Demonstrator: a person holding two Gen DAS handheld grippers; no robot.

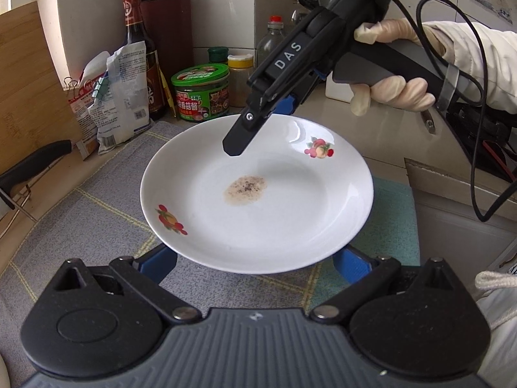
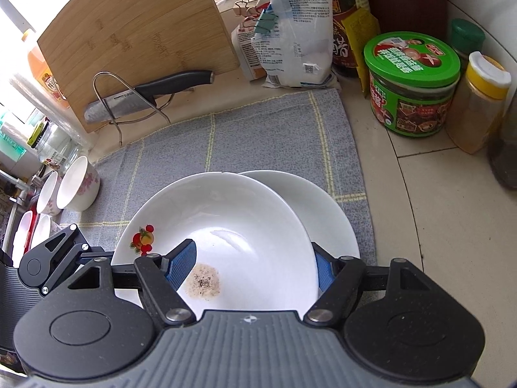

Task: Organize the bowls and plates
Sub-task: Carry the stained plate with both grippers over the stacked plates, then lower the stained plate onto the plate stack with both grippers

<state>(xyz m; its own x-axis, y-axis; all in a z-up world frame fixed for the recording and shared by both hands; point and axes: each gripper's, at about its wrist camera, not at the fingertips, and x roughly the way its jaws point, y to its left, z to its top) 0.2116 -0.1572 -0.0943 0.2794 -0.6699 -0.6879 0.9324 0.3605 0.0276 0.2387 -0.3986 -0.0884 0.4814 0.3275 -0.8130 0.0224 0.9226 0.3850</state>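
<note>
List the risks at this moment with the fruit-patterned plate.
1. The fruit-patterned plate sits tilted, overlapping a second white plate. The right gripper reaches it only at the rim. I cannot tell how firm that hold is, so a slip could knock the two plates together.
2. The speckled brown residue in its centre would likely smear onto anything stacked on top of it.

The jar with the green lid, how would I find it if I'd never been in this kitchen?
Start at the grey checked cloth on the counter and go to its far right corner. Just past it stands the green-lidded jar, squat and wide with a picture label. Its neighbours are taller and thinner: a dark sauce bottle and a yellow-capped spice shaker.
</note>
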